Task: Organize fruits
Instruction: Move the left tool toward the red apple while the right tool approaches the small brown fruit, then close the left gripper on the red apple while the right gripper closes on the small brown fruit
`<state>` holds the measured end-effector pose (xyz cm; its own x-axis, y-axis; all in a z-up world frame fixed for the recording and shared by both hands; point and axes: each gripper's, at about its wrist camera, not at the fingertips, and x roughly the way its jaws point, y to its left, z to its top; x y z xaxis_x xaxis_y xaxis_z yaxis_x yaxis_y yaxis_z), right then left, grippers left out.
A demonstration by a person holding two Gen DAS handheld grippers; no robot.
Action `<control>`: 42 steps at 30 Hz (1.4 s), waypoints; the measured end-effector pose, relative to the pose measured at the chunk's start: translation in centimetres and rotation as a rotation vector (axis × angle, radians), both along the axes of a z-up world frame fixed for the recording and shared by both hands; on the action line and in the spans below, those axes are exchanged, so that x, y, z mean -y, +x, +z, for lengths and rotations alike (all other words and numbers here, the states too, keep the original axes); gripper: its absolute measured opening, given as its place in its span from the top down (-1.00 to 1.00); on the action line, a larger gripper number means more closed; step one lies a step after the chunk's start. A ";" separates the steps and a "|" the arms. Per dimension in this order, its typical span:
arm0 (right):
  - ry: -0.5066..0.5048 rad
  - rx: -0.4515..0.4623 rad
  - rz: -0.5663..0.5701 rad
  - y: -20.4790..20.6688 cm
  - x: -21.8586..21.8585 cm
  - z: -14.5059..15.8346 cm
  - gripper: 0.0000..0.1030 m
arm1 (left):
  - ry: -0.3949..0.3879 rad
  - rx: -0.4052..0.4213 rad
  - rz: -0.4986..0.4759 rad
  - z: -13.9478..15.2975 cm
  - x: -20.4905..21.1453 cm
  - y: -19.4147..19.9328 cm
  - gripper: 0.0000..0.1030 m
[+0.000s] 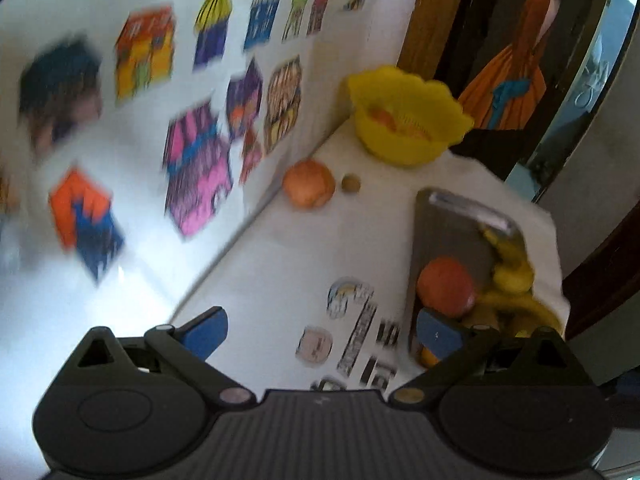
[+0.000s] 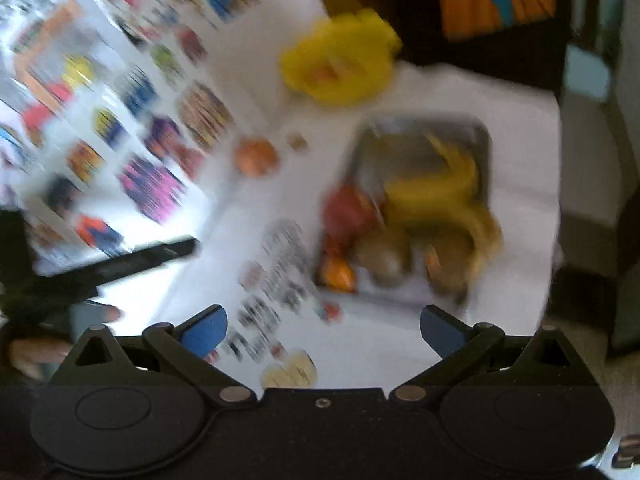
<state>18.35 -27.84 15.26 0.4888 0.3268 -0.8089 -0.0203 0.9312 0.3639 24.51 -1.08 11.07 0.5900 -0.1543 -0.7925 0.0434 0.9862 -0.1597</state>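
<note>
Starting closest in: both grippers are spread wide with nothing between the blue pads, the left gripper (image 1: 322, 336) and the right gripper (image 2: 324, 330) both hanging above the white table (image 1: 288, 248). There are stickers (image 1: 352, 336) on the tabletop right under them, black-and-white striped ones mostly, but it's all too blurry to read any writing.

Just past that is the grey tray (image 1: 448, 232) on the right side, holding a red-orange round fruit (image 1: 446, 286), a bunch of bananas (image 1: 512, 280), and in the right wrist view a couple of brownish round fruits (image 2: 384, 256) plus a small orange one (image 2: 338, 274).

Further back, out on the bare table by the wall, sits a peach-coloured fruit (image 1: 309, 184) with a small brown nut-like thing (image 1: 351, 183) just beside it. At the far end is the yellow bowl (image 1: 408, 120) with orange pieces inside. The sticker-covered wall (image 1: 140, 120) runs along the left.
</note>
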 end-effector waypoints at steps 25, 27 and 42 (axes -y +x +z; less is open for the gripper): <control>-0.301 0.279 0.577 25.9 -3.3 -12.4 -0.81 | 0.201 0.081 -0.062 -7.7 5.0 16.6 -0.99; -0.300 0.281 0.607 26.6 -4.0 -13.2 -0.80 | 0.204 0.077 -0.054 -8.2 4.9 16.9 -0.98; -0.305 0.358 0.784 29.9 -4.9 -15.9 -0.59 | 0.307 0.066 -0.089 -10.8 6.1 19.2 -0.87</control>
